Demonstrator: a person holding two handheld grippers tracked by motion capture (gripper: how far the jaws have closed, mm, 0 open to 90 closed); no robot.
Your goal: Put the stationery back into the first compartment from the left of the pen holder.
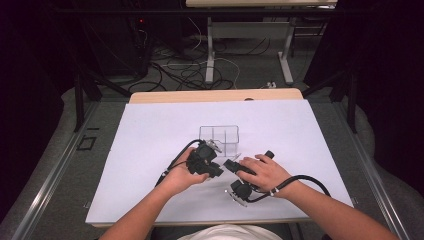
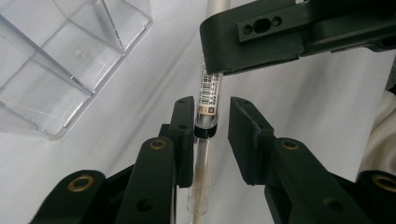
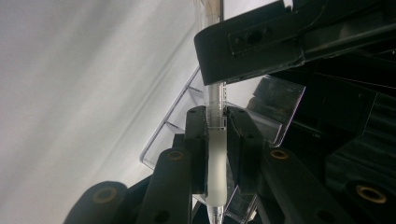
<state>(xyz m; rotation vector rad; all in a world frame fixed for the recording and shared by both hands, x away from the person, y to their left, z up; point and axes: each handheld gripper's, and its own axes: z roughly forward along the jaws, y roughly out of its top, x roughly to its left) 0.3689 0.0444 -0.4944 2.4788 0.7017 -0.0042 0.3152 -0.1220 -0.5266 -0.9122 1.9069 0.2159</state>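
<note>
**A clear pen held between two hand-held grippers**

Where the two grippers meet in front of the person, we see a slim clear pen (image 2: 206, 116) spanning from one to the other, lifted off the white table cover (image 1: 150, 150) just on the near side of a clear divided box (image 1: 220, 140). Its long axis runs straight along the jaws of both grippers: in the left gripper view it points away up the picture, one end passing under a jaw of the right gripper (image 2: 261, 42). We note a transparent barrel, a printed barcode label, a tan band and a black ring; in the right gripper view the same pen (image 3: 215, 154) has a frosted white section and a clear tip at the bottom edge. The right gripper (image 3: 217, 116) is clamped on that frosted section, jaws pressed against both sides. The left gripper (image 2: 211, 105) has its jaws apart around the black ring; one jaw lies against the barrel, the other stands clear.
</note>
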